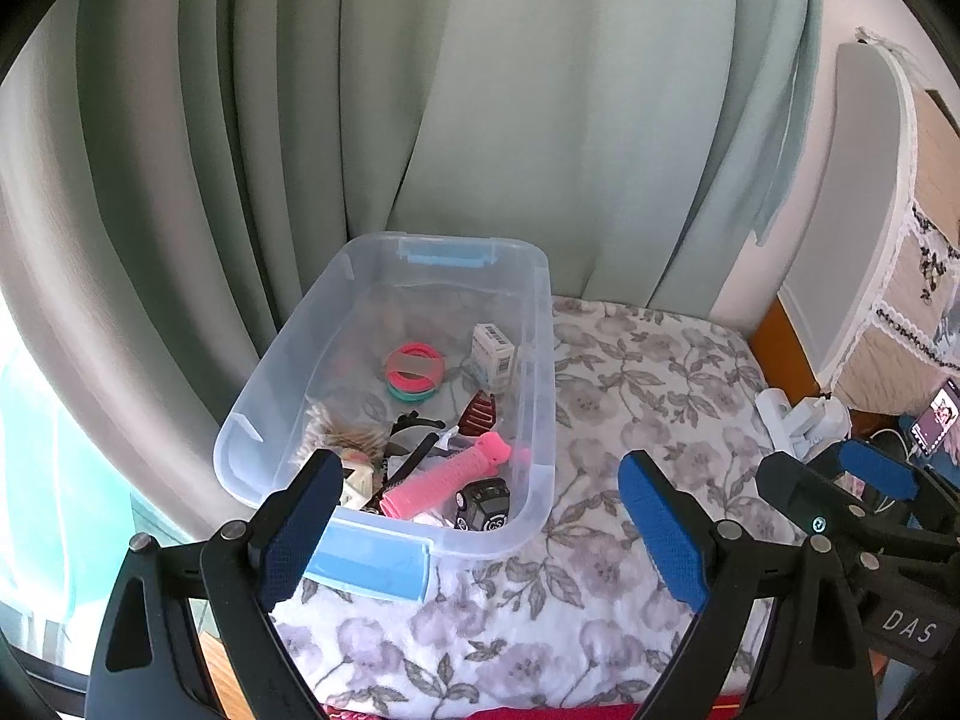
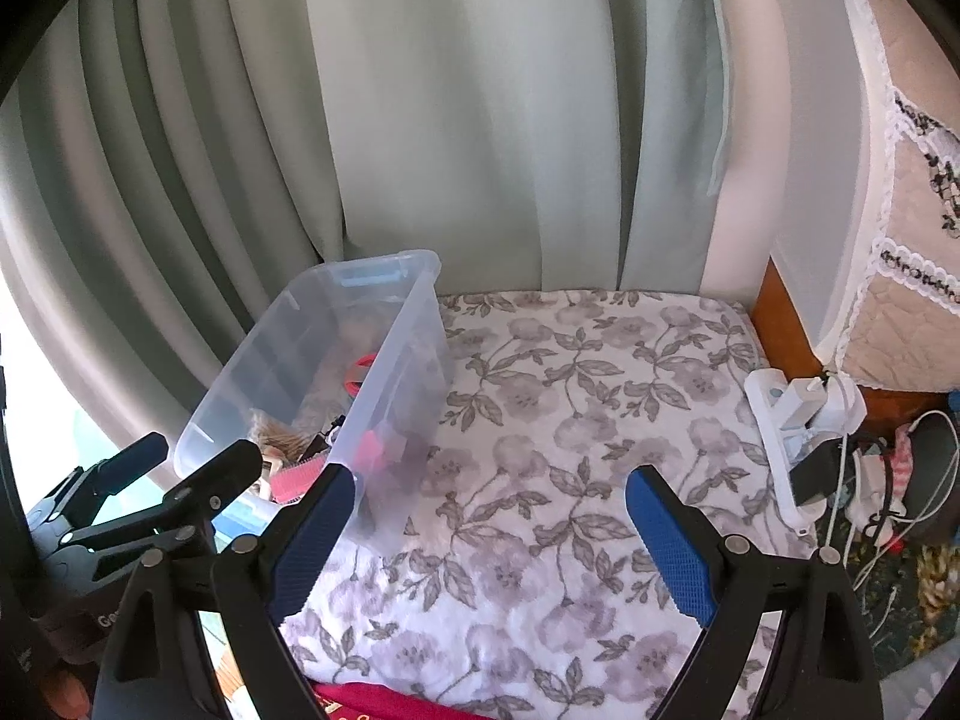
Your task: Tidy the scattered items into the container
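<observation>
A clear plastic bin [image 1: 534, 360] with blue latches stands on the floral cloth at the left. Inside lie a pink ridged roller [image 1: 447, 474], a black toy car [image 1: 483, 504], pink and teal hair bands [image 1: 414, 372], a small white box [image 1: 493, 354], a dark red clip [image 1: 480, 411] and other small items. My left gripper [image 1: 480, 528] is open and empty over the bin's near right corner. My right gripper [image 2: 486, 540] is open and empty above the cloth, right of the bin [image 2: 390, 384]. Each gripper shows at the edge of the other's view.
The floral cloth [image 2: 570, 420] covers the surface. Pale green curtains [image 1: 480, 90] hang behind. A white power strip with plugs [image 2: 792, 420] and tangled cables lie at the right edge. A lit phone [image 1: 933, 420] stands far right. A red item [image 2: 372, 702] shows at the near edge.
</observation>
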The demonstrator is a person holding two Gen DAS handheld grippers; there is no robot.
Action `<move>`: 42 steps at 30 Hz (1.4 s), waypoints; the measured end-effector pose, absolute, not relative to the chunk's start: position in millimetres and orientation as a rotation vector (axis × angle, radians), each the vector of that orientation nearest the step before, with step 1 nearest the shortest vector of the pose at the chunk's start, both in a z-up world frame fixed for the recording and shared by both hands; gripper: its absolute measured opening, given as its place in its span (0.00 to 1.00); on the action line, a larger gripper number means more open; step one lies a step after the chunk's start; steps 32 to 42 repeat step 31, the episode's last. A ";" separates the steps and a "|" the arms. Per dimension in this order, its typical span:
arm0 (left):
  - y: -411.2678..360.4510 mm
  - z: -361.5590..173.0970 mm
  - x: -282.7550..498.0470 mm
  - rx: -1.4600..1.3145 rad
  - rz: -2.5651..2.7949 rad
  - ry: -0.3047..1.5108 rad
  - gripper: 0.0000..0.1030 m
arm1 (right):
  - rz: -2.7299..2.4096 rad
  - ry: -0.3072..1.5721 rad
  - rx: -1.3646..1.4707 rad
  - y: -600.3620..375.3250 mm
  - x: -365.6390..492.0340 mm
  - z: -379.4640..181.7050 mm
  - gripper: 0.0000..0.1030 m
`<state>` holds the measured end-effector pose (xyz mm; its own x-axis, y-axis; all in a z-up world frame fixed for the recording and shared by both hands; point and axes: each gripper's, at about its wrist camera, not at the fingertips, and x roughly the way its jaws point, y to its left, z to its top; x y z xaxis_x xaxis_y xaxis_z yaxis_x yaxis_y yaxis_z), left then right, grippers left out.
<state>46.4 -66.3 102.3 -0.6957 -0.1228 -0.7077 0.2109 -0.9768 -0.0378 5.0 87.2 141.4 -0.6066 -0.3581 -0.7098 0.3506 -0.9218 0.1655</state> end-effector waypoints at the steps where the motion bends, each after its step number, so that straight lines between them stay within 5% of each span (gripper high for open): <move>1: -66.2 103.1 46.9 1.126 -2.732 0.171 0.91 | -2.510 -0.012 1.108 88.0 5.6 142.5 0.91; 42: -60.5 123.2 60.2 1.088 -2.764 0.170 0.91 | -2.543 -0.019 1.052 96.4 21.5 166.8 0.91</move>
